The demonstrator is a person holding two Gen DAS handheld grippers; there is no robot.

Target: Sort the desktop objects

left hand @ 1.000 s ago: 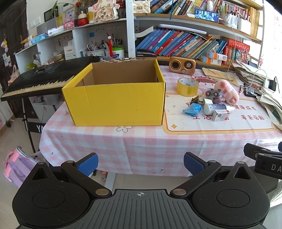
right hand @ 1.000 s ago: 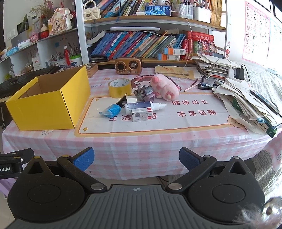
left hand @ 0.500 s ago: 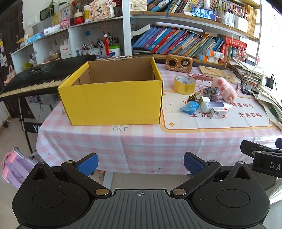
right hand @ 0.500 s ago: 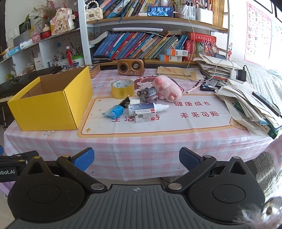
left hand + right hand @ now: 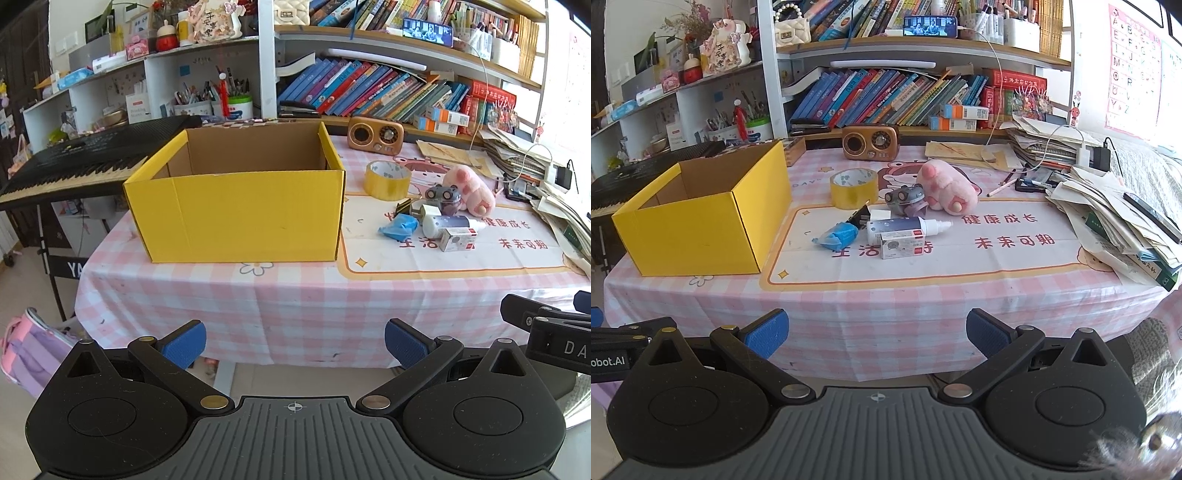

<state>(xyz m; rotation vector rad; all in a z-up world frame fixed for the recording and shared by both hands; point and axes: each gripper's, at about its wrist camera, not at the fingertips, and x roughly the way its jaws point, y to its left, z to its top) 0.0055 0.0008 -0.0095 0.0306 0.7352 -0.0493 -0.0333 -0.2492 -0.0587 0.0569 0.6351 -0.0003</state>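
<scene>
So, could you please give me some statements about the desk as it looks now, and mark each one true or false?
1. The yellow box is open at the top, and no item shows inside it. True.
2. The tape roll lies inside the yellow box. False: it sits on the table, beside the box.
3. The right gripper is shut on the spray bottle. False: its fingers are spread and hold nothing; the bottle lies on the table.
4. The pink plush toy lies behind the spray bottle. True.
5. The left gripper is open and holds nothing. True.
6. The small radio stands at the near table edge. False: it stands at the far side, by the books.
</scene>
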